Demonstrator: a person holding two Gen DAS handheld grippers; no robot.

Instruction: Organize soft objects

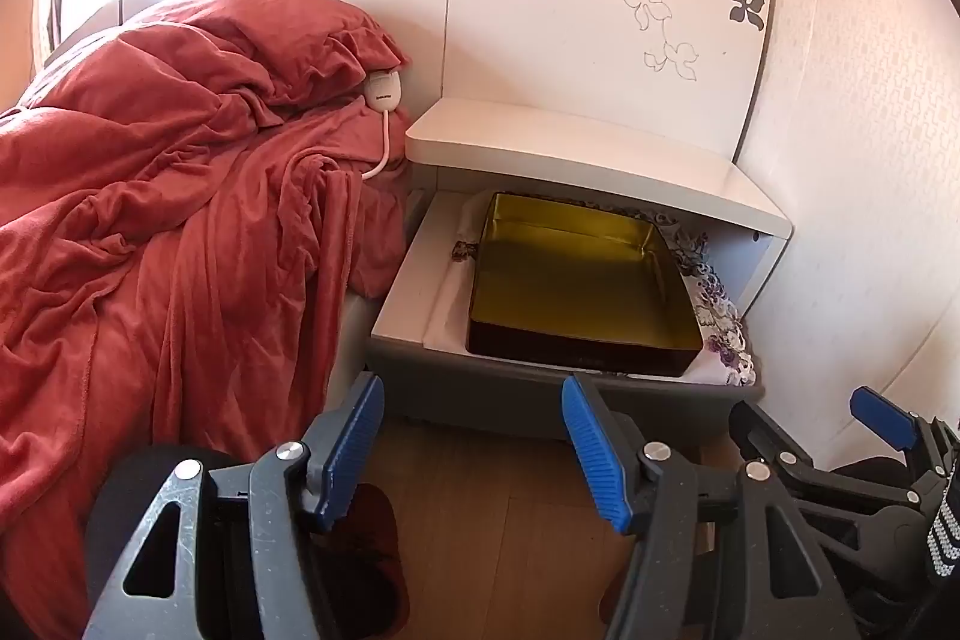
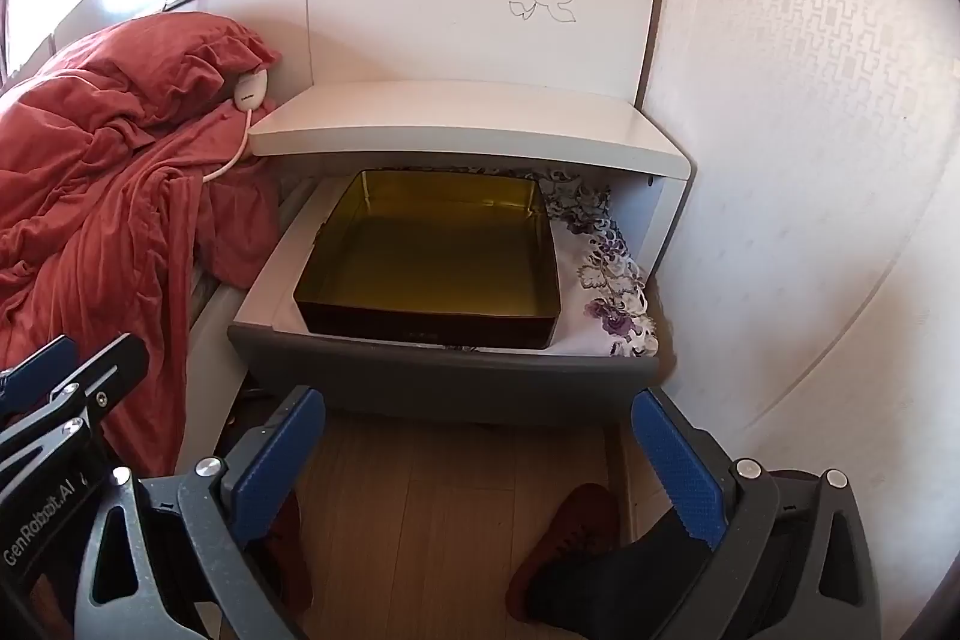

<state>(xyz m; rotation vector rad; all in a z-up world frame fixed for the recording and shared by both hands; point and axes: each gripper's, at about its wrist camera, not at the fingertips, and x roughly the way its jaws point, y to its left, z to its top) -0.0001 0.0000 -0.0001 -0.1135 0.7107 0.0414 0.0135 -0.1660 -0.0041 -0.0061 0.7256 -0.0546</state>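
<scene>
A rumpled red blanket [image 1: 180, 220] [image 2: 108, 196] lies over the bed at left, with a red pillow [image 1: 270, 34] at its head. The nightstand's grey drawer [image 1: 396, 304] [image 2: 444, 376] is pulled out. Inside it sit a dark tin with a gold lining [image 1: 576, 280] [image 2: 432, 262] and a purple floral cloth [image 1: 720, 316] [image 2: 606, 280] along the tin's right side. My left gripper [image 1: 473, 400] hangs open in front of the drawer, nothing between its blue pads. My right gripper [image 2: 479, 400] is wide open beside it, also holding nothing.
A white corded controller [image 1: 382, 91] [image 2: 249, 91] rests on the blanket by the white nightstand top [image 1: 570, 148] [image 2: 468, 118]. A person's foot in a red slipper [image 2: 576, 526] stands on the wooden floor below. A wall closes in the right side.
</scene>
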